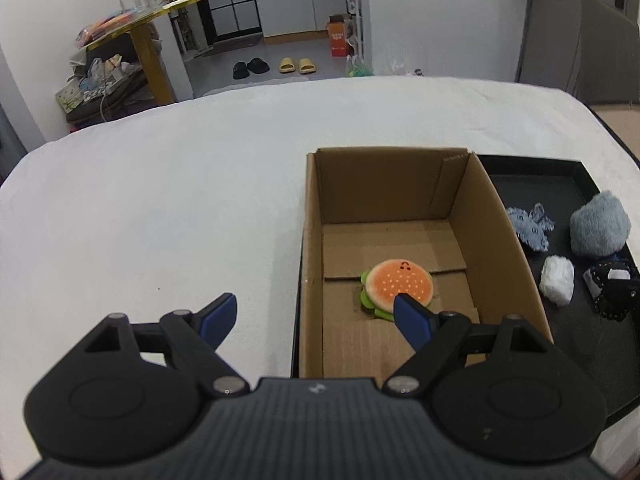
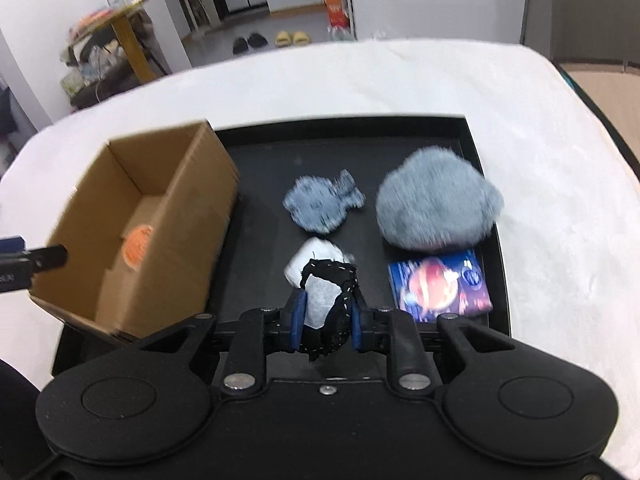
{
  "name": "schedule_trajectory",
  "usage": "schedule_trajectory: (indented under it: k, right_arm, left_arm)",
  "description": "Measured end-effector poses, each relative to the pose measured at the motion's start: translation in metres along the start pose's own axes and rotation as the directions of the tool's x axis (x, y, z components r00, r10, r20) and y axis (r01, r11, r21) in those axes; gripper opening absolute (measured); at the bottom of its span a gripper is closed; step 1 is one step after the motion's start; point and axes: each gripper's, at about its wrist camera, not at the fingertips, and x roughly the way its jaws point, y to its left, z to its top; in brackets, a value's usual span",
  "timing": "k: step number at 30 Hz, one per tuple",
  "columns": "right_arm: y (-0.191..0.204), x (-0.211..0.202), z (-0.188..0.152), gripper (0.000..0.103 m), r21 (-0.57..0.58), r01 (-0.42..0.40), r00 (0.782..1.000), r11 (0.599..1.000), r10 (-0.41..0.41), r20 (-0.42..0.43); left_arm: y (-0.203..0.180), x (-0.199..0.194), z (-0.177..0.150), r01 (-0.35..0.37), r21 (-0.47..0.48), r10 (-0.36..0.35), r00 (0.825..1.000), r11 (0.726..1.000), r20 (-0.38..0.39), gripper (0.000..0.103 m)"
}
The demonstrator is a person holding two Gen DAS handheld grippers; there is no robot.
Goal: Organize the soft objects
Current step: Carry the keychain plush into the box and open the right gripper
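- The right gripper (image 2: pixel 326 322) is clamped on a black fabric piece with white stitching (image 2: pixel 334 312); the blue pads press on it from both sides, and the piece bulges out above and below them.
- That black piece is clear of the black tray (image 2: pixel 264 184), just in front of a small white pouch (image 2: pixel 312 258) that lies on the tray floor.
- The left gripper (image 1: pixel 316 312) has its jaws spread wide with nothing between them — one blue finger (image 1: pixel 218 316) hangs over the white tablecloth (image 1: pixel 160 208), the other over the cardboard box (image 1: pixel 310 240).
- The box stands open on the left part of the tray, its flaps upright, and a plush hamburger (image 1: pixel 398 286) lies on its floor near the front, orange bun up, green edge showing.
- In the right wrist view the hamburger is only an orange patch low inside the box, blurred.
- On the tray to the right of the box: a flat blue-grey fuzzy fish shape (image 2: pixel 322 204), a large fluffy grey-blue plush (image 2: pixel 436 204) near the tray's right wall, and just in front of it a blue soft packet printed with a red-orange planet (image 2: pixel 438 286).
- The fish shape and the white pouch lie close, one behind the other — whether they touch I cannot tell.
- Beyond the table, a yellow side table (image 1: pixel 148 40) and slippers (image 1: pixel 296 65) on the floor.
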Motion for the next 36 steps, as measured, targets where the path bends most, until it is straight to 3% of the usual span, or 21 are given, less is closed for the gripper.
schedule_trajectory:
  k: [12, 15, 27, 29, 36]
  right_arm:
    - [0.029, -0.01, 0.023, 0.023, -0.049, -0.036, 0.998, 0.998, 0.038, 0.055]
    - [0.039, -0.013, 0.028, 0.023, -0.058, -0.042, 0.996, 0.997, 0.047, 0.072]
    - [0.088, -0.018, 0.063, 0.023, -0.122, -0.075, 0.987, 0.99, 0.091, 0.13]
    - [0.097, -0.016, 0.068, 0.023, -0.135, -0.083, 0.986, 0.987, 0.101, 0.129]
    - [0.131, -0.003, 0.075, 0.023, -0.192, -0.111, 0.986, 0.975, 0.132, 0.101]
  left_arm:
    - [0.007, 0.0, -0.001, 0.031, -0.03, -0.03, 0.999, 0.999, 0.027, 0.081]
    - [0.009, 0.0, -0.002, 0.04, -0.041, -0.038, 0.999, 0.998, 0.033, 0.075]
    - [0.025, 0.004, -0.003, 0.087, -0.12, -0.083, 0.996, 0.989, 0.041, 0.04]
    - [0.027, 0.005, -0.003, 0.094, -0.133, -0.09, 0.995, 0.987, 0.041, 0.029]
    - [0.038, 0.003, -0.005, 0.12, -0.179, -0.109, 0.991, 0.976, 0.075, 0.009]
